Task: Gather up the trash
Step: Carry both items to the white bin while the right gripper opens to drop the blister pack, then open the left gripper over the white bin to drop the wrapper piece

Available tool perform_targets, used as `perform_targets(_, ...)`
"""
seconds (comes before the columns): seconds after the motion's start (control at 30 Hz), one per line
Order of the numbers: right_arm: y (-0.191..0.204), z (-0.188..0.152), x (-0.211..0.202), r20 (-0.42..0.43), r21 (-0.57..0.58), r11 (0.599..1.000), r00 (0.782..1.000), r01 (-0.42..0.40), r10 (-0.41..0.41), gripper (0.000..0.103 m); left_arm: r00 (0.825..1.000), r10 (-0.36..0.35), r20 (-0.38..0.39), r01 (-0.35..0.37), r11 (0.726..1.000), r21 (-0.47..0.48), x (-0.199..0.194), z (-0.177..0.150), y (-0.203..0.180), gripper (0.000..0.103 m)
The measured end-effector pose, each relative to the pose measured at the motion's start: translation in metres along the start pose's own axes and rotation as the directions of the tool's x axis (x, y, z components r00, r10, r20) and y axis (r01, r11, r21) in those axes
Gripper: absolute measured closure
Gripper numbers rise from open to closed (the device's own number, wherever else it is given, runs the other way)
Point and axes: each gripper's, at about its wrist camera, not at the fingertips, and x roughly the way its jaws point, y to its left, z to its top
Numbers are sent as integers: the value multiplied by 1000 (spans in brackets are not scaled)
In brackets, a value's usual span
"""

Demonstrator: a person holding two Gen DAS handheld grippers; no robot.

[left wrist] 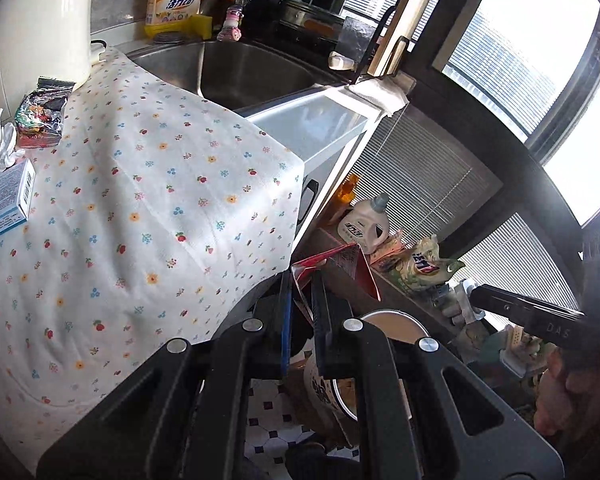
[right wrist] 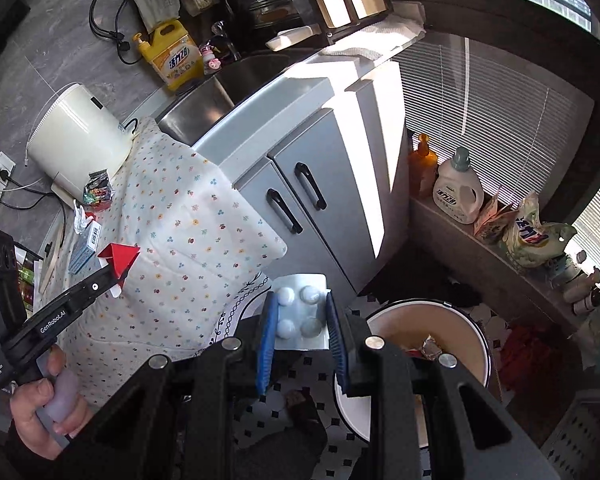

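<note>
Evidently bound for the white bin (right wrist: 452, 320) below, the right gripper (right wrist: 300, 320) clamps a pill blister (right wrist: 300, 312) while the left gripper (left wrist: 302, 304) pinches a red wrapper (left wrist: 340, 260).

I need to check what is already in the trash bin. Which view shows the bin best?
The right wrist view: the white trash bin shows its open mouth with wrappers inside, though the right hand-held gripper covers its near side. The left wrist view shows only a slice of its rim behind the gripper.

"GenRobot.AI" runs along the left gripper (right wrist: 114, 278) — "DAS" marks the right gripper (left wrist: 466, 292).
</note>
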Motion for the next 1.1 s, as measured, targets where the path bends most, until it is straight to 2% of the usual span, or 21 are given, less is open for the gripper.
perform_targets(0.23, -53, -27, -9, -40, 78, 996, 998, 44, -41, 75, 996, -45, -76, 51, 996, 78, 33, -14, -53, 93)
perform_targets(0.27, -60, -30, -11, -41, 90, 995, 998, 43, -39, 65, 995, -52, -85, 59, 995, 85, 37, -16, -60, 93)
perform_targets(0.3, -66, -34, -14, -37, 97, 994, 998, 49, -45, 62, 994, -58, -92, 66, 994, 92, 40, -18, -67, 93)
perform_targets(0.63, -119, -54, -33, -49, 150, 985, 996, 86, -79, 58, 981, -98, -169, 121, 984, 133, 73, -42, -122, 93)
perform_targets(0.97, -156, -63, -50, -39, 201, 972, 993, 120, -115, 56, 944, -152, -292, 202, 968, 149, 103, -69, -160, 93)
perform_targets(1.07, -160, -65, -52, -39, 209, 970, 992, 123, -117, 56, 927, -174, -332, 230, 964, 136, 111, -73, -165, 89)
perform_targets(1.1, -161, -65, -52, -40, 210, 970, 992, 123, -117, 56, 922, -176, -344, 233, 963, 133, 113, -74, -166, 83)
